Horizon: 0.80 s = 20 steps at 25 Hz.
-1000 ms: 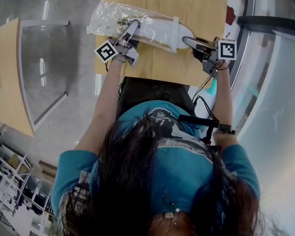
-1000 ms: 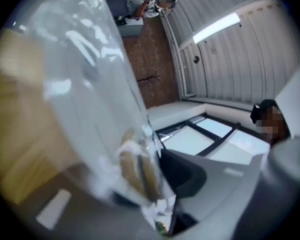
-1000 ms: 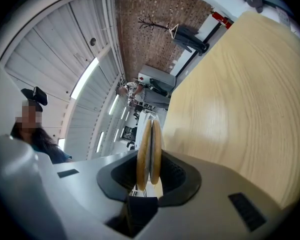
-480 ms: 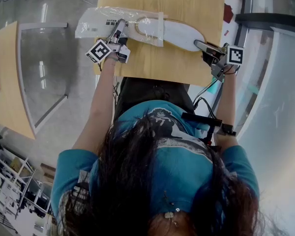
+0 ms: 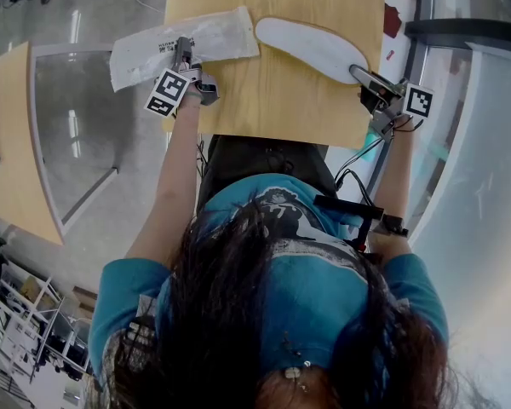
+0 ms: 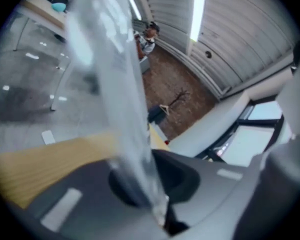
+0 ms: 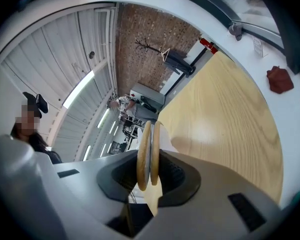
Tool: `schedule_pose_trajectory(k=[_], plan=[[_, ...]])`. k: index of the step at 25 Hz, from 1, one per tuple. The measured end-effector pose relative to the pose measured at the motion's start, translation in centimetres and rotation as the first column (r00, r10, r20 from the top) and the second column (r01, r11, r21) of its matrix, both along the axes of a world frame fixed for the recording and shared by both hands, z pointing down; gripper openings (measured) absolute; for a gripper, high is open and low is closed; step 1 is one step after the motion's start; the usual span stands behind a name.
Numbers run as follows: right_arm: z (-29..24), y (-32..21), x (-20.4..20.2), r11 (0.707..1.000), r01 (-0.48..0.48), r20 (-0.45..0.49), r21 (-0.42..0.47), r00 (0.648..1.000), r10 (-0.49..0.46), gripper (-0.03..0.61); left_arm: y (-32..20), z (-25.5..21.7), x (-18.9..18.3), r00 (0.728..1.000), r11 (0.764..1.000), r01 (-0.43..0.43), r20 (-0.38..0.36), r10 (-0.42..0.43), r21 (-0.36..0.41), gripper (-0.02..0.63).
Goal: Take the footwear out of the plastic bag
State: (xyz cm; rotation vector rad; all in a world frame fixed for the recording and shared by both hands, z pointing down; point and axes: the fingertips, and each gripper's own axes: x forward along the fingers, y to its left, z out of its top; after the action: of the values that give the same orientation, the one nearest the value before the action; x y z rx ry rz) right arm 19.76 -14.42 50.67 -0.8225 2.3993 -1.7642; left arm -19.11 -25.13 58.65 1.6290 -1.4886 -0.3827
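On the wooden table (image 5: 272,100) a flat white pair of slippers (image 5: 311,48) lies bare, fully outside the clear plastic bag (image 5: 221,37). The bag lies flat and empty at the table's left edge, hanging partly over it. My left gripper (image 5: 185,54) is shut on the bag; the film (image 6: 120,99) runs up between its jaws in the left gripper view. My right gripper (image 5: 364,77) is shut on the slippers' near end. In the right gripper view two thin tan-edged soles (image 7: 149,154) stand pressed together between the jaws.
A small red object (image 5: 395,21) lies on the white ledge right of the table, also seen as a red lump (image 7: 280,79). A second wooden table (image 5: 13,143) stands at the far left across the grey floor. A dark chair (image 5: 264,156) sits below the table's near edge.
The bag has slid off to the left with my left gripper, which closed on it. The slippers went right with my right gripper and now lie wholly out of the bag.
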Motion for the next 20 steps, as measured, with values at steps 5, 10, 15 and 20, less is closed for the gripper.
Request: schedule_pose_trajectory(k=[5, 10, 15, 20], plan=[[-2.5, -1.5, -0.2, 0.996, -0.066, 0.093, 0.062, 0.994, 0.06, 0.086, -0.2, 0.4, 1.8, 0.997, 1.0, 0.026, -0.072, -0.027, -0.013, 0.0], [-3.3, -3.5, -3.2, 0.992, -0.118, 0.236, 0.054, 0.966, 0.102, 0.086, -0.1, 0.9, 7.4, 0.987, 0.999, -0.011, -0.16, 0.005, -0.035, 0.0], [-1.6, -5.0, -7.7, 0.991, -0.136, 0.312, -0.02, 0.941, 0.135, 0.086, 0.3, 1.4, 13.2, 0.974, 0.996, -0.066, -0.22, 0.051, -0.061, 0.0], [3.1, -5.3, -9.8, 0.953, -0.223, 0.246, -0.205, 0.931, 0.271, 0.086, 0.7, 1.8, 15.3, 0.962, 0.993, -0.071, -0.269, 0.044, -0.091, 0.0]])
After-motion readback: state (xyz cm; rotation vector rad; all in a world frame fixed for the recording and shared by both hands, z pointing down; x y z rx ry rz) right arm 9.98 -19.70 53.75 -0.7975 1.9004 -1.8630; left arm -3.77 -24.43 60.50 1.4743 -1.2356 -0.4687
